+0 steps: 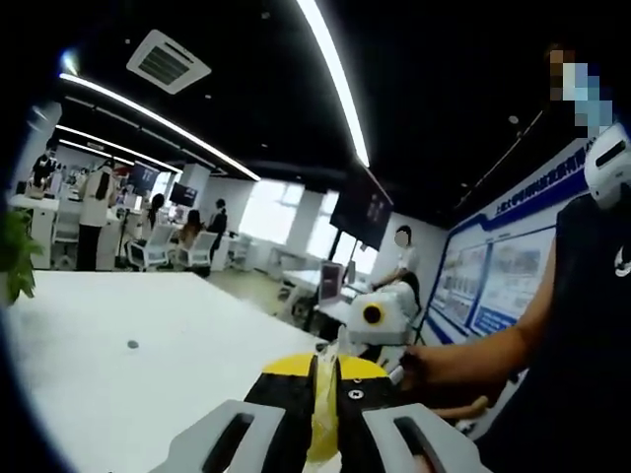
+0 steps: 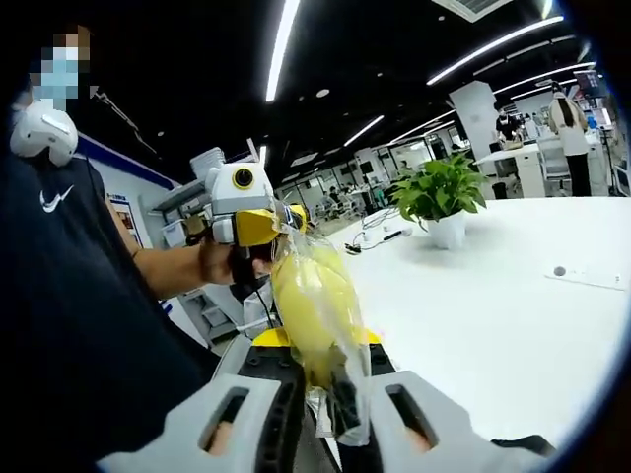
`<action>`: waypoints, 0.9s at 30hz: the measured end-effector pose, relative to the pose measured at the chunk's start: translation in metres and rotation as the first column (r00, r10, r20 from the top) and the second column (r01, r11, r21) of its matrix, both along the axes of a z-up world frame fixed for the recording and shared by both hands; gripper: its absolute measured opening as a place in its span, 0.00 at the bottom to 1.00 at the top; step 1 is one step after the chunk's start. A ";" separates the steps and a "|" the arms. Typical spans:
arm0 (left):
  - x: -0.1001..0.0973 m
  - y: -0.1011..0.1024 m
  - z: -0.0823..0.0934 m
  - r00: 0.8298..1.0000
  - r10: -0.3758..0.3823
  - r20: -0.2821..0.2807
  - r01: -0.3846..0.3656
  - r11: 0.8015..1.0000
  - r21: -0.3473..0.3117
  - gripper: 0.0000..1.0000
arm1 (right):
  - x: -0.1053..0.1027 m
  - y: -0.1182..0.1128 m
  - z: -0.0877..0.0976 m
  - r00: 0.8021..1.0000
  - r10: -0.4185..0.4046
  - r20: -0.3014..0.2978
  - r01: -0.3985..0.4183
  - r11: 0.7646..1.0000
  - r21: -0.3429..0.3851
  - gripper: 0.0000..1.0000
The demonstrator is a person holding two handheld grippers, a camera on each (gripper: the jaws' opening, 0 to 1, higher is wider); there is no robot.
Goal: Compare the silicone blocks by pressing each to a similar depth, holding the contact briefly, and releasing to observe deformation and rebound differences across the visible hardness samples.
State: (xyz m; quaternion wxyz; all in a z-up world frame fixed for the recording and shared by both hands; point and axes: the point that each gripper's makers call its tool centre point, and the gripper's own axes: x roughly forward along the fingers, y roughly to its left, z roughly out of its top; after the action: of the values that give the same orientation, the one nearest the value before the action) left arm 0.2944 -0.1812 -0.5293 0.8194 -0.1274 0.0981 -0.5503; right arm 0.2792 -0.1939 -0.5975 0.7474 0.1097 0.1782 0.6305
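Right gripper view: right tool [image 2: 330, 414] clamped on bagged yellow silicone block [image 2: 311, 305], held above white table [image 2: 493, 325]; left tool [image 2: 258, 229] pinched bag's far end. Judged soft, light, film slippery; best gripped through block's middle.

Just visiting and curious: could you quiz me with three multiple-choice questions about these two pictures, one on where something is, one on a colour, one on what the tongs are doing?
1. Where does the potted plant stand?
A. on the white table
B. on the floor
C. on a chair

2. What colour is the thing in the clear bag?
A. blue
B. yellow
C. red

3. What are the right tongs doing?
A. hanging open over the table
B. pressing down on the plant
C. pinching the bag, which the left tongs also pinch

Answers:
1. A, its white pot rests on the tabletop.
2. B, yellow shows through the plastic.
3. C, plastic sits squeezed between both pairs of jaws.
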 end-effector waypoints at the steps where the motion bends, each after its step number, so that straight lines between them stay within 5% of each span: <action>1: -0.001 -0.001 0.000 1.000 -0.005 0.002 0.005 1.000 -0.001 0.03 | 0.000 0.000 0.000 1.000 0.000 -0.003 0.000 1.000 0.000 0.02; 27: -0.001 -0.003 -0.003 1.000 0.010 0.023 -0.010 1.000 0.000 0.00 | -0.004 -0.002 -0.003 1.000 0.010 -0.008 -0.011 0.999 -0.032 0.03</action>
State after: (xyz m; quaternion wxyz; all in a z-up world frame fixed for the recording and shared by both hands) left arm 0.2933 -0.1841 -0.5324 0.8231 -0.1217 0.0880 -0.5476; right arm 0.2750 -0.1964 -0.6008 0.7451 0.0990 0.1918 0.6311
